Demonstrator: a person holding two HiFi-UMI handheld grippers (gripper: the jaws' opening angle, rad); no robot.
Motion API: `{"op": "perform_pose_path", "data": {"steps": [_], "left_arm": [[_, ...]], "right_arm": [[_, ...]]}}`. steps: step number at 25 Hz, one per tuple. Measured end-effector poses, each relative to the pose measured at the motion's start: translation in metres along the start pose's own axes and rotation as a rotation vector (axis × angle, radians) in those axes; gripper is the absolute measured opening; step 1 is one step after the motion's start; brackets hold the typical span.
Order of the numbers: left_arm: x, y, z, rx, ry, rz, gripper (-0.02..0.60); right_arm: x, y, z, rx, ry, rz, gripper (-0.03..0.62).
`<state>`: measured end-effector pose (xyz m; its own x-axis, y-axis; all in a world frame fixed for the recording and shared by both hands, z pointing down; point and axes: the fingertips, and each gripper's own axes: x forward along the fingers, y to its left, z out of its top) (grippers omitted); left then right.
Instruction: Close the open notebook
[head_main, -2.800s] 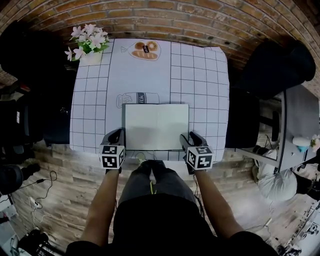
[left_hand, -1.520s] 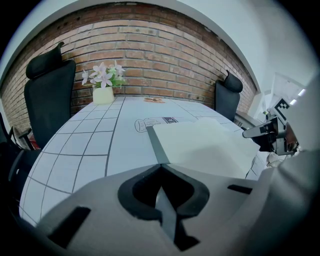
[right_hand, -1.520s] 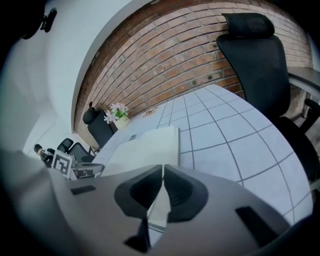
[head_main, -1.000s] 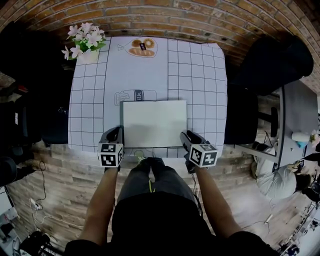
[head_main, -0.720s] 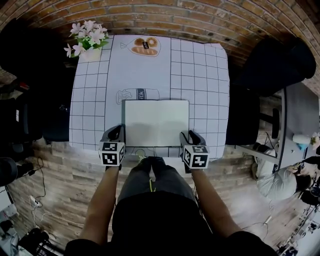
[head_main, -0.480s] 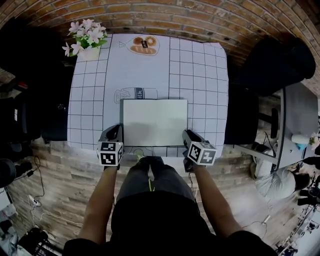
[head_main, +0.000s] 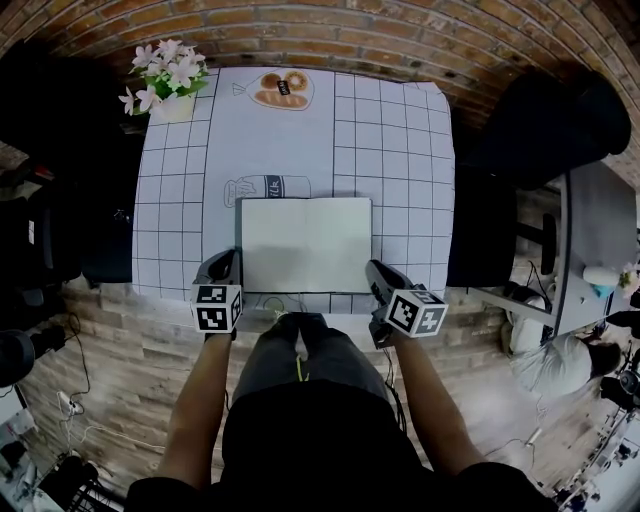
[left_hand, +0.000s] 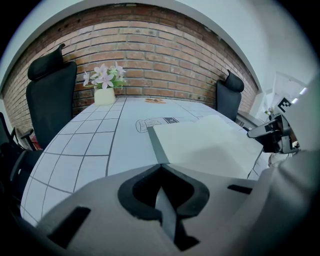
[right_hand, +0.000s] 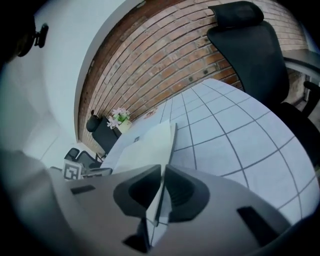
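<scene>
The open notebook (head_main: 305, 245) lies flat with blank white pages on the gridded tablecloth (head_main: 400, 150), near the table's front edge. At the notebook's near left corner sits my left gripper (head_main: 225, 258). In the left gripper view its jaws (left_hand: 161, 172) are shut on a thin edge of the notebook (left_hand: 205, 145). My right gripper (head_main: 375, 270) is at the near right corner. In the right gripper view its jaws (right_hand: 162, 172) are closing, and the pads press on the right-hand sheet of the notebook (right_hand: 145, 147).
A pot of pink flowers (head_main: 165, 85) stands at the far left corner. Black office chairs stand at the left (head_main: 60, 110) and right (head_main: 545, 120) of the table. A brick wall runs behind it. The person's legs are just below the table's front edge (head_main: 300, 305).
The right gripper has rolled, so its marker cube now tilts outward to the right, and it has shifted slightly at the notebook's right corner. The left gripper and the notebook have stayed put.
</scene>
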<state>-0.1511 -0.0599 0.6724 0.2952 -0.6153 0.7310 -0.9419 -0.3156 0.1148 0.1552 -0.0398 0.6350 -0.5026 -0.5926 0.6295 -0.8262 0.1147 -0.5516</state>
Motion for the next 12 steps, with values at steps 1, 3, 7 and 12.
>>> {"op": "perform_pose_path", "data": {"steps": [1, 3, 7, 12], "left_arm": [[0.0, 0.0, 0.0, 0.0, 0.0, 0.0, 0.025], [0.0, 0.0, 0.001, -0.001, 0.0, 0.001, 0.025], [0.0, 0.0, 0.001, 0.0, 0.0, 0.003, 0.025], [-0.001, 0.0, 0.001, 0.001, -0.005, 0.005, 0.025]], "right_arm": [[-0.002, 0.004, 0.002, -0.001, -0.006, 0.017, 0.038], [-0.005, 0.012, 0.007, -0.003, -0.02, 0.051, 0.038], [-0.01, 0.035, 0.018, -0.022, -0.041, 0.128, 0.043], [-0.012, 0.072, 0.028, -0.052, -0.06, 0.246, 0.058]]}}
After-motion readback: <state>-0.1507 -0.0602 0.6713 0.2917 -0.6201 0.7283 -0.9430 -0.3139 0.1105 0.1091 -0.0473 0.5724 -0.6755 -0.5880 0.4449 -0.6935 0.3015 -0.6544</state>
